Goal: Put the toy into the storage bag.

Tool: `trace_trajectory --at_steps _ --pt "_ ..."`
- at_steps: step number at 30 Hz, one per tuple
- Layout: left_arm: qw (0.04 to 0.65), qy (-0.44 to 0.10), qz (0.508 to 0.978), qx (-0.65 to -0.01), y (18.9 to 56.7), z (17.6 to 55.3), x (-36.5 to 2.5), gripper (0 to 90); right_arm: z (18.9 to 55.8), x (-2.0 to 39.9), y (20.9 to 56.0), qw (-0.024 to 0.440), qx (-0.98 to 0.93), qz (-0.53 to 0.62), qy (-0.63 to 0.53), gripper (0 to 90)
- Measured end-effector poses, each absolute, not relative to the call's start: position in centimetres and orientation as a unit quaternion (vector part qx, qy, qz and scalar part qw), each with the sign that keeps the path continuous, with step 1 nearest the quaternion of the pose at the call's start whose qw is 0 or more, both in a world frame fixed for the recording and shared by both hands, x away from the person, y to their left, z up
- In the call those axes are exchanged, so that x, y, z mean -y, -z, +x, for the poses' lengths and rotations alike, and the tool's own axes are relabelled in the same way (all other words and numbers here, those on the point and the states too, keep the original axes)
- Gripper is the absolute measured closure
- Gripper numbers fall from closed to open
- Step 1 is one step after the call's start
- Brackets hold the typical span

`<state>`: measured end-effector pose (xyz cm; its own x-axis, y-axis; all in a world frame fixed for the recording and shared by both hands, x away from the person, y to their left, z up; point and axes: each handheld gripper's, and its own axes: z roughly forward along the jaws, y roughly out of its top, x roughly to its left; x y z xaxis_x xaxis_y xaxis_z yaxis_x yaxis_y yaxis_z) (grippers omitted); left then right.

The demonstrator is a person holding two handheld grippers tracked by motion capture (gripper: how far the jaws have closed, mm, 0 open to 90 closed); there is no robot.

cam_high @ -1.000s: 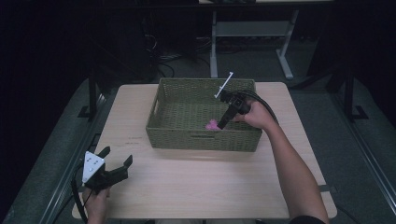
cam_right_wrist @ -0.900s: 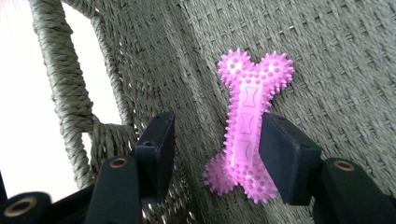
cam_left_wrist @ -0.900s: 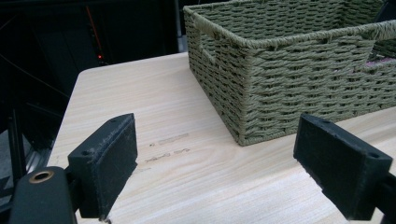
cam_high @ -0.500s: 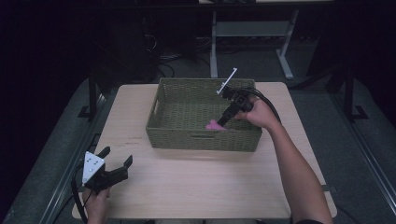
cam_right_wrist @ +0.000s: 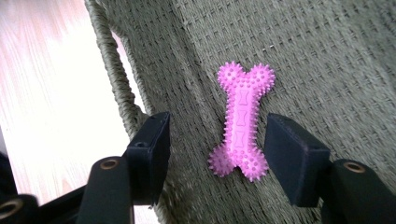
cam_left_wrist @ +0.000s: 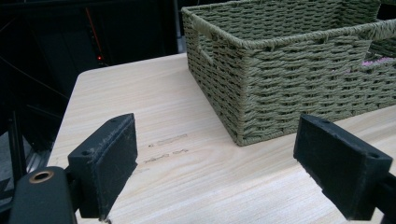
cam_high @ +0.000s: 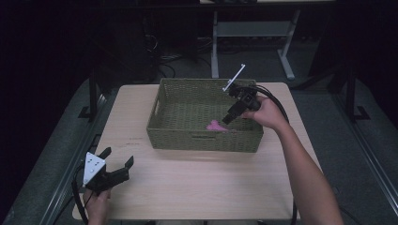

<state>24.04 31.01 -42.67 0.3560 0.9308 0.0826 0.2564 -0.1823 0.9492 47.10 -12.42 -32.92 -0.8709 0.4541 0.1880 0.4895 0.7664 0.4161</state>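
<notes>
A pink spiky bone toy (cam_right_wrist: 242,121) lies flat on the floor of a green woven basket (cam_high: 204,140), near its front wall (cam_right_wrist: 116,79). My right gripper (cam_right_wrist: 217,154) hangs just above the toy (cam_high: 215,125), tilted down into the basket. Its jaws have just been opening, and the toy lies below the gap between them with neither pad touching it. In the high view the right gripper (cam_high: 228,118) is over the basket's right half. My left gripper (cam_high: 116,157) rests open at the table's front left corner, facing the basket (cam_left_wrist: 289,88) with nothing between its jaws (cam_left_wrist: 217,163).
The basket stands on the far middle of a light wooden table (cam_high: 197,183). Bare tabletop stretches between the left gripper and the basket. Dark floor, cables and a white desk frame (cam_high: 253,33) lie beyond the table.
The right gripper has lifted slightly inside the basket and its jaws have spread. The pink toy stays on the basket floor. The left gripper has not moved.
</notes>
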Motion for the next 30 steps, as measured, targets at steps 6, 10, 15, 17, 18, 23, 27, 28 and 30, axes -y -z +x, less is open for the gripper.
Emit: trace_trajectory --at_steps 6,10,15,17,18,23,27,28,30 --pt "0.466 -0.362 0.679 -0.436 42.7 24.0 -31.0 13.0 46.4 12.9 32.1 0.033 0.938 -0.248 0.240 39.5" --pt "0.466 -0.362 0.679 -0.436 42.7 24.0 -31.0 13.0 45.9 13.2 31.5 0.029 0.937 -0.246 0.246 39.3" --pt "0.467 -0.363 0.679 -0.435 42.7 24.0 -30.9 13.0 45.0 13.6 30.6 0.020 0.937 -0.238 0.254 39.2" --pt "0.467 -0.362 0.680 -0.435 42.7 24.0 -30.8 13.0 44.6 13.7 30.3 0.016 0.938 -0.235 0.254 38.9" --pt "0.467 -0.361 0.680 -0.435 42.7 24.0 -30.8 13.0 44.3 13.8 30.1 0.015 0.938 -0.234 0.254 38.9" --pt "0.466 -0.362 0.681 -0.433 42.7 24.0 -30.7 13.0 43.5 14.2 29.5 0.008 0.939 -0.232 0.253 38.2" --pt "0.465 -0.362 0.682 -0.432 42.7 24.0 -30.6 13.0 43.0 14.6 29.2 0.001 0.940 -0.230 0.252 37.4" --pt "0.465 -0.363 0.682 -0.432 42.7 24.0 -30.6 13.0 42.8 14.7 29.1 0.000 0.940 -0.229 0.253 37.4" --pt "0.465 -0.362 0.683 -0.432 42.7 24.0 -30.6 13.0 42.4 14.8 28.9 -0.004 0.940 -0.228 0.252 36.7"
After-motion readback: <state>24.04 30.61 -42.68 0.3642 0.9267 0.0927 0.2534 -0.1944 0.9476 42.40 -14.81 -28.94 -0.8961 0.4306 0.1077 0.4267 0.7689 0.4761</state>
